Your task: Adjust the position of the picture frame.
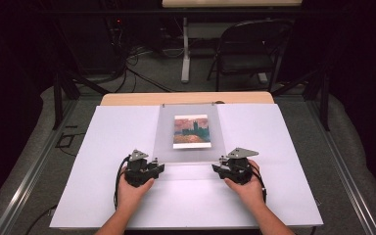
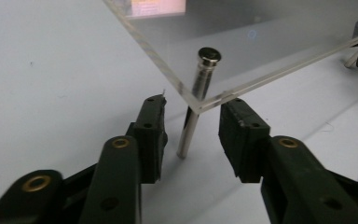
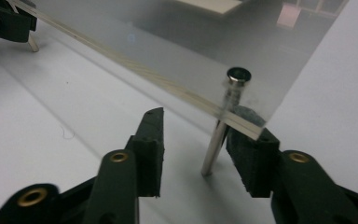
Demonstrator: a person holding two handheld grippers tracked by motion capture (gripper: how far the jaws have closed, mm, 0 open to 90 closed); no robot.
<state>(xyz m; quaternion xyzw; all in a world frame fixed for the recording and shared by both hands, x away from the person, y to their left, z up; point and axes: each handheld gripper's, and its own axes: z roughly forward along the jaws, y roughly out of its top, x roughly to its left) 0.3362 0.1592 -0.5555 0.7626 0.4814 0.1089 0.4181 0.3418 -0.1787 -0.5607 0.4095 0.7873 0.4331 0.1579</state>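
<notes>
The clear panel [image 1: 190, 133] stands on metal legs on the white table [image 1: 103, 186]. Left gripper [image 2: 192, 133] and right gripper [image 3: 200, 149] are released, each around one near leg [image 2: 192, 116] without pressing. The panel's far corners are hard to make out.

Two black two-jaw grippers, left gripper [image 1: 159, 167] and right gripper [image 1: 217, 169], one clear acrylic sheet [image 1: 190, 147], one small painted landscape picture [image 1: 191, 131], and two visible slim metal standoff posts [image 2: 193, 107] on one white table [image 1: 103, 196].

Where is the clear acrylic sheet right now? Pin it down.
In the high view the clear acrylic sheet lies mid-table on the white surface, over the small painting; its near corners stand on metal pegs by the left gripper and right gripper.
</notes>
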